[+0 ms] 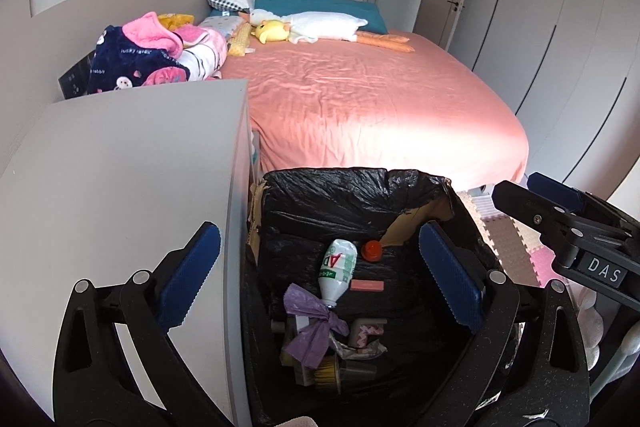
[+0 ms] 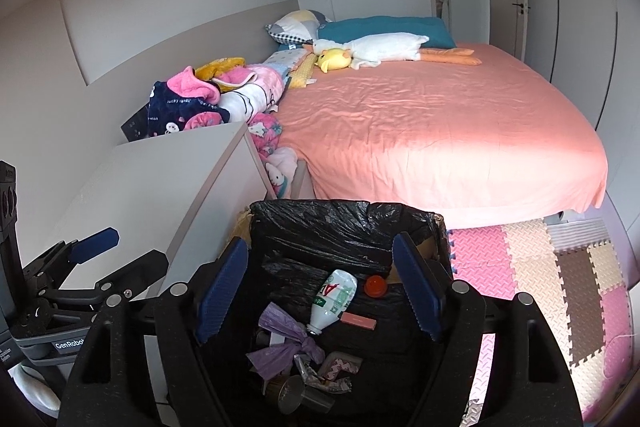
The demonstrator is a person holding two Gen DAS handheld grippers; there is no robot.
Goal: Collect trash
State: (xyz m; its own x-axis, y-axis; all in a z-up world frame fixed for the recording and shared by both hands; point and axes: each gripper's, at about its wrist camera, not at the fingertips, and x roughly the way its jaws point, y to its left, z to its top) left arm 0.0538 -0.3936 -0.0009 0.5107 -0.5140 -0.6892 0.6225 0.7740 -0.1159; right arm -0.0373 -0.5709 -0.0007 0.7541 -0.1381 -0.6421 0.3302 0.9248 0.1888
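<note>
A cardboard bin lined with a black bag [image 1: 352, 187] [image 2: 344, 215] stands on the floor between the bedside cabinet and the bed. Inside lie a white plastic bottle [image 1: 338, 271] [image 2: 334, 301], a red cap [image 1: 372, 250] [image 2: 375, 286], a knotted purple bag [image 1: 314, 323] [image 2: 286, 341], a pink flat piece [image 1: 367, 285] [image 2: 358, 321] and several wrappers. My left gripper [image 1: 320, 275] is open and empty above the bin. My right gripper [image 2: 320, 287] is open and empty above the bin too. Each gripper shows at the edge of the other's view, the right one [image 1: 560, 215] and the left one [image 2: 96, 251].
A white bedside cabinet [image 1: 120, 187] [image 2: 168, 187] stands left of the bin. A bed with a pink sheet [image 1: 360, 99] [image 2: 440, 131] carries pillows, plush toys and bundled blankets [image 1: 156, 55] [image 2: 208, 95]. Foam floor mats [image 2: 540, 275] lie to the right. Wardrobe doors [image 1: 560, 39] line the right wall.
</note>
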